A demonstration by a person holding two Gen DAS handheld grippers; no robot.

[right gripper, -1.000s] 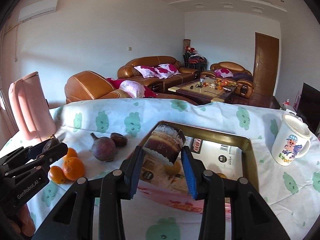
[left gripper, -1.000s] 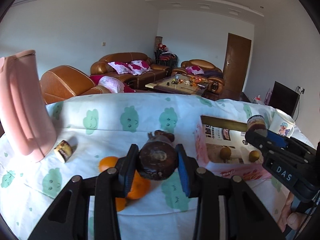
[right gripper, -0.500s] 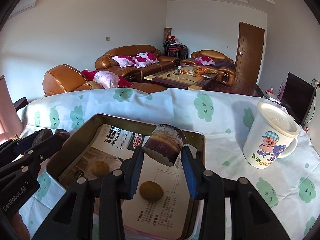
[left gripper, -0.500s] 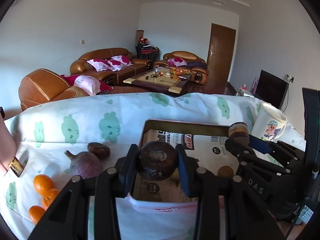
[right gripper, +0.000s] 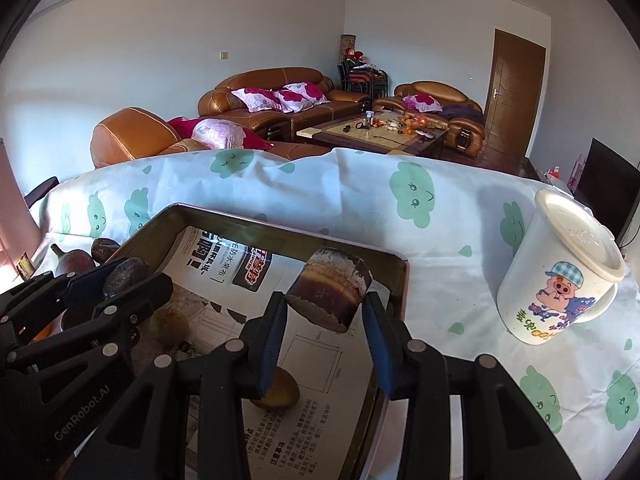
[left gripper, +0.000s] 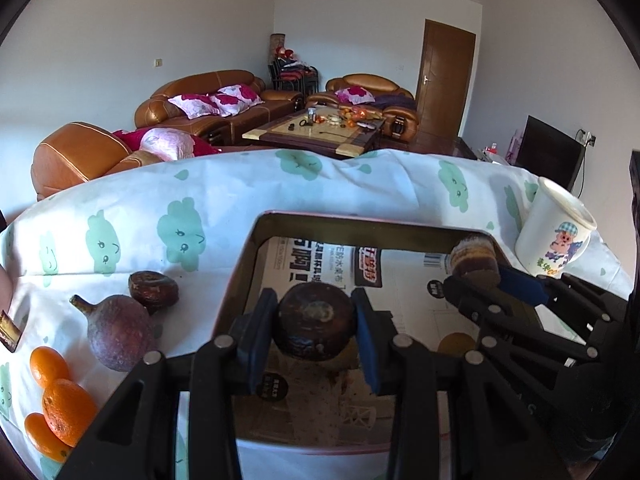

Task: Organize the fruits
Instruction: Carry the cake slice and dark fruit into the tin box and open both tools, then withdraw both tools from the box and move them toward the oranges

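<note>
My left gripper is shut on a dark round fruit and holds it over the near part of the paper-lined box. My right gripper is shut on a brown sugarcane piece above the same box, near its right rim. The right gripper also shows in the left wrist view. Two yellowish round fruits lie on the paper inside the box. A purple fruit, a dark fruit and several oranges lie on the cloth left of the box.
A white lidded mug with a pig picture stands right of the box. A pink jug edge is at the far left. A small wrapped piece lies at the left edge. The table carries a cloud-print cloth.
Both grippers have moved right with their loads, from the fruit pile to over the box. The mug has come closer on the right; the pink jug has slid out of view.
</note>
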